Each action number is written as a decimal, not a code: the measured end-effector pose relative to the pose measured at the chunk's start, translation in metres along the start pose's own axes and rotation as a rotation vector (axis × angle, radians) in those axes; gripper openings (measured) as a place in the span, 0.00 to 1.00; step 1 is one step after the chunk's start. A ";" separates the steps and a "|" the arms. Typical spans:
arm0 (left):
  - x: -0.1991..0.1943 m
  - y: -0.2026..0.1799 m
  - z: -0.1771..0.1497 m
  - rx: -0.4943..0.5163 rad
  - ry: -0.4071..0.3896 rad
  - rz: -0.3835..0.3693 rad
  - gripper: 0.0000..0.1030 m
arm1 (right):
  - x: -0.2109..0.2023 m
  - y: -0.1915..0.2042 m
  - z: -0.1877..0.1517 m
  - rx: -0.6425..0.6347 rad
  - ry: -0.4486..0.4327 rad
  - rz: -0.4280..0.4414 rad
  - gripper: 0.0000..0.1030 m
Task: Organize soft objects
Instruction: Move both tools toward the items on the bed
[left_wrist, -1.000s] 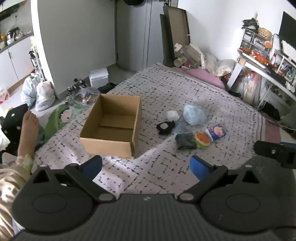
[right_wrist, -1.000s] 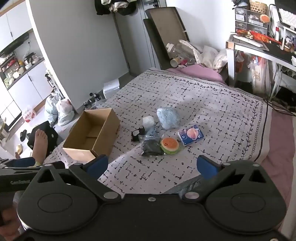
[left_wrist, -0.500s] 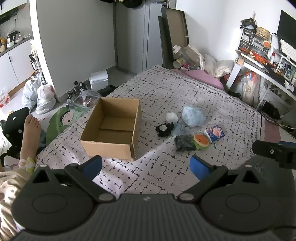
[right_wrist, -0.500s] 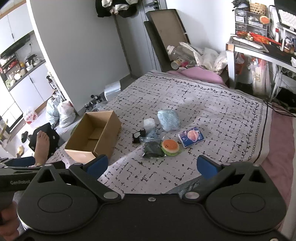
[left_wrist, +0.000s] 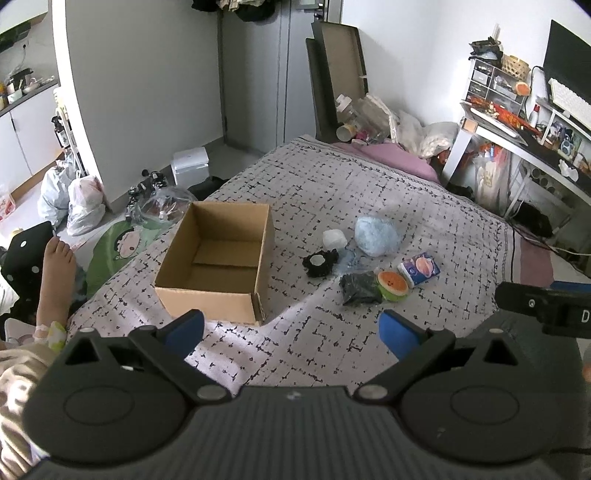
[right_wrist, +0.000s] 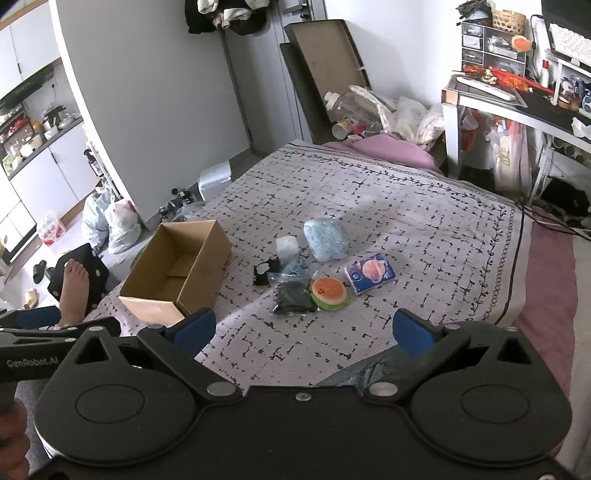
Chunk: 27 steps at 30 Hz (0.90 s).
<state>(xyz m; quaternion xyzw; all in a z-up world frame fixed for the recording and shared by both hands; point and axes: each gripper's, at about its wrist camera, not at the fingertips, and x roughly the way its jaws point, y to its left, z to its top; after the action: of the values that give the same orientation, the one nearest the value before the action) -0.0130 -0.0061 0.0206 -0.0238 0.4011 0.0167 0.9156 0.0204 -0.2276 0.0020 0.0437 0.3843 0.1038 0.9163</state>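
Note:
An empty cardboard box (left_wrist: 218, 258) (right_wrist: 177, 273) sits open on the patterned bedspread (left_wrist: 369, 206). Right of it lies a cluster of soft things: a pale blue bundle (left_wrist: 376, 236) (right_wrist: 325, 239), a small white lump (left_wrist: 334, 239) (right_wrist: 287, 247), a black plush piece (left_wrist: 319, 263) (right_wrist: 263, 275), a dark bagged item (left_wrist: 358, 288) (right_wrist: 293, 297), an orange-and-green round toy (left_wrist: 392, 284) (right_wrist: 328, 291) and a tissue pack (left_wrist: 419, 268) (right_wrist: 369, 272). My left gripper (left_wrist: 291, 332) hovers open near the bed's front, with nothing between its fingers. My right gripper (right_wrist: 303, 330) is open too, short of the cluster.
A desk and shelves with clutter (right_wrist: 517, 88) stand at the right. Bags and bottles (left_wrist: 384, 122) pile up at the bed's head. A person's bare foot (left_wrist: 55, 273) rests left of the bed. Plastic bags (left_wrist: 74, 199) lie on the floor.
Both grippers have risen and drawn back a little, so the box and the cluster appear slightly farther off. Nothing on the bed has moved.

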 end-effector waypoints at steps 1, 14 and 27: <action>0.000 0.000 0.001 -0.002 0.001 -0.002 0.97 | 0.000 0.000 0.000 -0.001 0.000 -0.003 1.00; 0.000 0.000 0.000 0.002 -0.007 -0.019 0.97 | -0.002 0.001 -0.001 -0.003 0.002 -0.013 1.00; 0.001 0.002 -0.001 -0.003 -0.004 -0.027 0.97 | -0.001 0.003 -0.001 0.003 0.014 0.004 1.00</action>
<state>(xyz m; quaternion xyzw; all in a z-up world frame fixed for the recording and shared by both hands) -0.0135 -0.0040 0.0191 -0.0304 0.3987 0.0047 0.9166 0.0184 -0.2248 0.0024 0.0453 0.3910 0.1053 0.9132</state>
